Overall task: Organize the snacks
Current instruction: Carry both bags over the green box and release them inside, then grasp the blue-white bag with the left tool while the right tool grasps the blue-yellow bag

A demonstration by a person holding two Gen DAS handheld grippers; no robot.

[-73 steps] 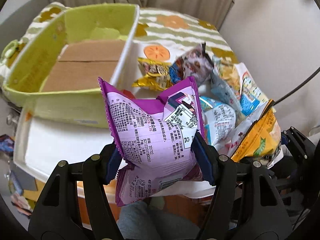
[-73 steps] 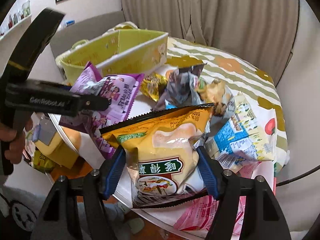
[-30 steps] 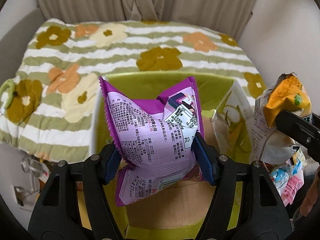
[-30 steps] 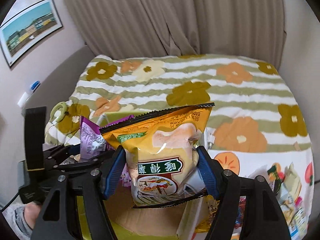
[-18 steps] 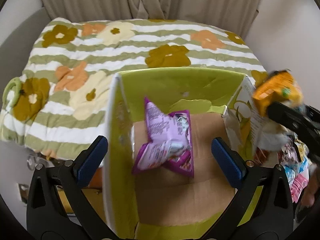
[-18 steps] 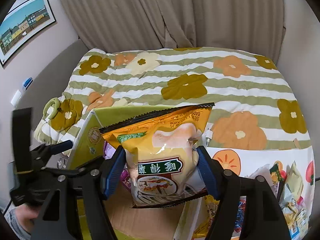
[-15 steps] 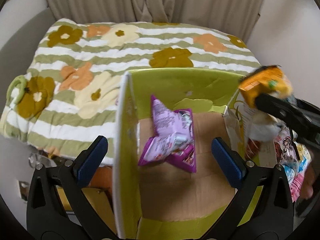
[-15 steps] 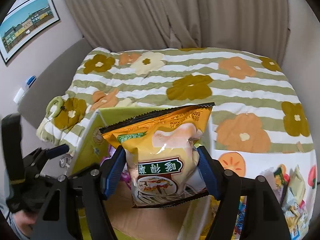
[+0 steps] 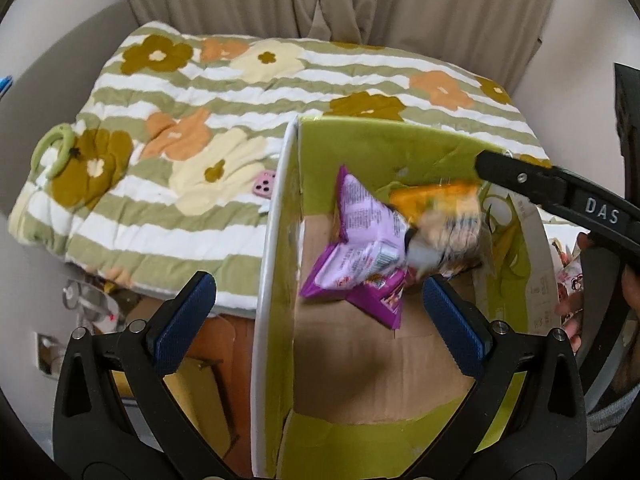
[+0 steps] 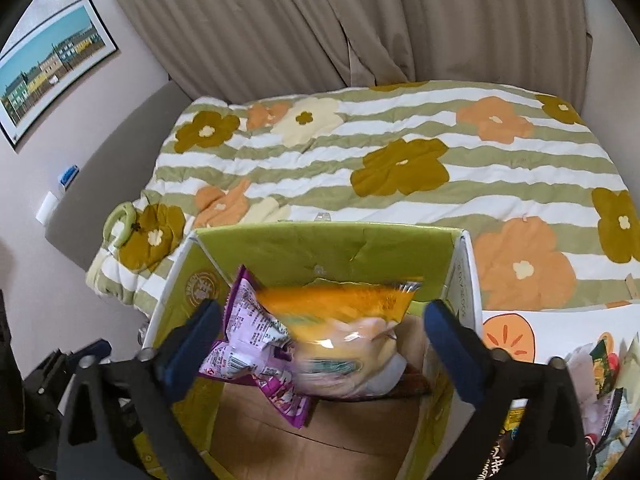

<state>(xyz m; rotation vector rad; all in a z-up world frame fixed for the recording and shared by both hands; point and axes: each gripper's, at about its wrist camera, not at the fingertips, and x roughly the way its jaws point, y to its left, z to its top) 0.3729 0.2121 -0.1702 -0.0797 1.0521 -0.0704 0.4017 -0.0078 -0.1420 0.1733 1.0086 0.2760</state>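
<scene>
A green cardboard box (image 9: 276, 240) with a brown floor stands open below both grippers; it also shows in the right wrist view (image 10: 332, 244). A purple snack packet (image 9: 360, 248) lies inside it, also seen in the right wrist view (image 10: 248, 332). An orange-yellow snack packet (image 10: 340, 320) is blurred, loose between the spread fingers and falling into the box beside the purple one; in the left wrist view (image 9: 444, 216) it lies against the purple packet. My left gripper (image 9: 320, 320) is open and empty above the box's left wall. My right gripper (image 10: 324, 340) is open above the box.
A striped flowered quilt (image 9: 240, 80) covers the bed behind the box. Several loose snack packets (image 10: 608, 368) lie on a white surface right of the box. A small pink object (image 9: 264, 188) lies on the quilt by the box. Clutter sits on the floor at lower left.
My left gripper opened and dropped the purple packet into the box. My right gripper has just opened and the orange-yellow packet is falling into the box.
</scene>
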